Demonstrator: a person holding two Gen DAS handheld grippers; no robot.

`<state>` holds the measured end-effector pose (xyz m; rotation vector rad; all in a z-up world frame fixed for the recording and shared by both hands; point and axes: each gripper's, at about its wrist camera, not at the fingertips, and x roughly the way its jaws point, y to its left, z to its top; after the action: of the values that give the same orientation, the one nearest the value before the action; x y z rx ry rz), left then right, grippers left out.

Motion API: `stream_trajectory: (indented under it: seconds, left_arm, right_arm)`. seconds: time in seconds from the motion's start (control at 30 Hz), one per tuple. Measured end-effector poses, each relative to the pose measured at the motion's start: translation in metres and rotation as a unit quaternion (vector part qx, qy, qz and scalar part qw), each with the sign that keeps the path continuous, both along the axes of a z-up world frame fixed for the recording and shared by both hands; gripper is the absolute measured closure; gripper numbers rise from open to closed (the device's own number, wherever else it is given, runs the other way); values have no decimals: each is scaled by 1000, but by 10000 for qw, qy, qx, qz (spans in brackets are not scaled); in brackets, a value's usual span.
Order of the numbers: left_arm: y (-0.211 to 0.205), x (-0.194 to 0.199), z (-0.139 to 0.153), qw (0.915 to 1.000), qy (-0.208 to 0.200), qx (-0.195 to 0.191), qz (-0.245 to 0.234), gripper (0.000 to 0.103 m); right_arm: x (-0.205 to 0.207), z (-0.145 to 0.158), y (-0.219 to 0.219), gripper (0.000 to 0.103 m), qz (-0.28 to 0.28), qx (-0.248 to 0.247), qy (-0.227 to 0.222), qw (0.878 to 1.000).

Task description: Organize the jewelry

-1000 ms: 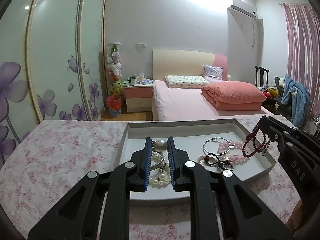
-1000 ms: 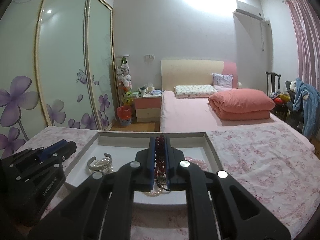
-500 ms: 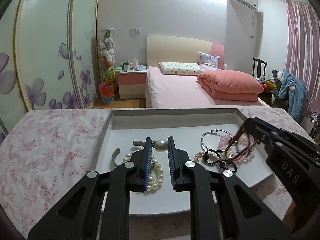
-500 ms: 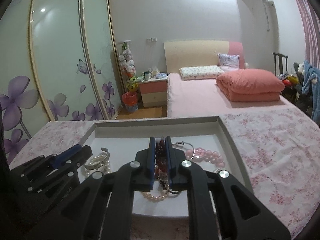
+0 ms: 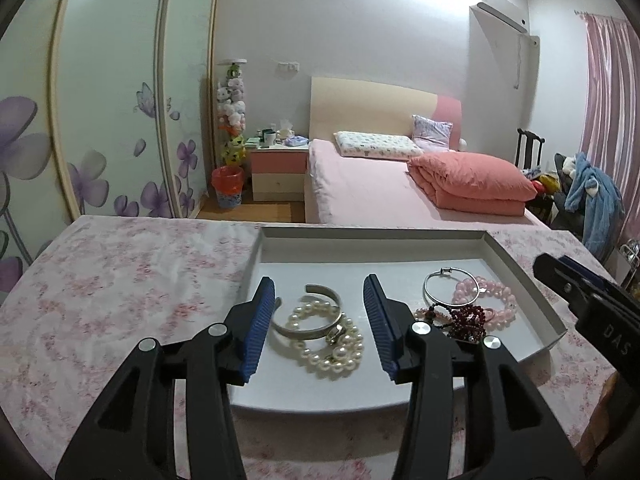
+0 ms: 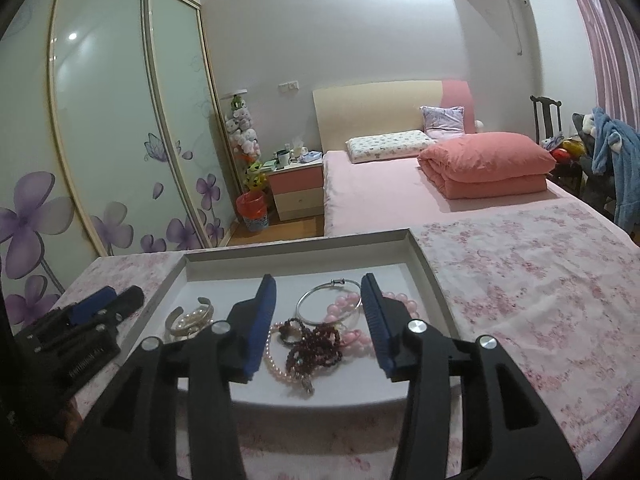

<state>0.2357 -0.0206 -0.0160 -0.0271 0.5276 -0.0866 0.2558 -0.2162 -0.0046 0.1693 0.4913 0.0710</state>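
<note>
The white pearl bracelet (image 5: 332,344) and dark red bead strand (image 6: 316,344) both lie loose in the shallow white tray (image 5: 372,238) on the pink floral cloth (image 5: 120,280). Left gripper (image 5: 320,320) and right gripper (image 6: 318,316) are both opening up, pads off the jewelry.

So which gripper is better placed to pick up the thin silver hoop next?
Right. The right gripper, jaws opening, already frames the silver hoop in the tray; the left gripper sits over the pearl bracelet.
</note>
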Motion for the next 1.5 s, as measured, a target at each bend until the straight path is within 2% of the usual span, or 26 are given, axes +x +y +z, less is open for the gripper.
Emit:
stream_trajectory:
  seconds: [0.5,0.67,0.77,0.87,1.03,1.1,1.23,1.5]
  left_arm:
    - [44,-72,17,9996,-128,-164,166,48]
    - [46,-95,18,9995,-237,-72,213,42]
    - [45,-106,21,9991,-378,5,214,34]
    - [43,-115,24,9986,-485,37,188,29]
    - [38,-127,22,9985,-529,58,119,20]
    - [35,-131,22,9983,-570,84,111,16]
    - [34,-138,23,9978,-644,77,106,7]
    - [34,-149,23,9965,-769,181,258,2]
  right_arm:
    - [-76,15,21,47,341,-148,79,9993]
    - [-98,16,28,42,430,-192,43,9989]
    - [-109,18,28,39,404,-244,-28,9989]
    - [-118,19,26,32,344,-267,-111,9990]
    - [-129,20,22,9,261,-245,-237,9991]
    - [-133,20,20,5,216,-278,-294,9989]
    - [-138,18,17,4,132,-284,-316,9990]
    - [-152,14,16,4,55,-319,-415,9986]
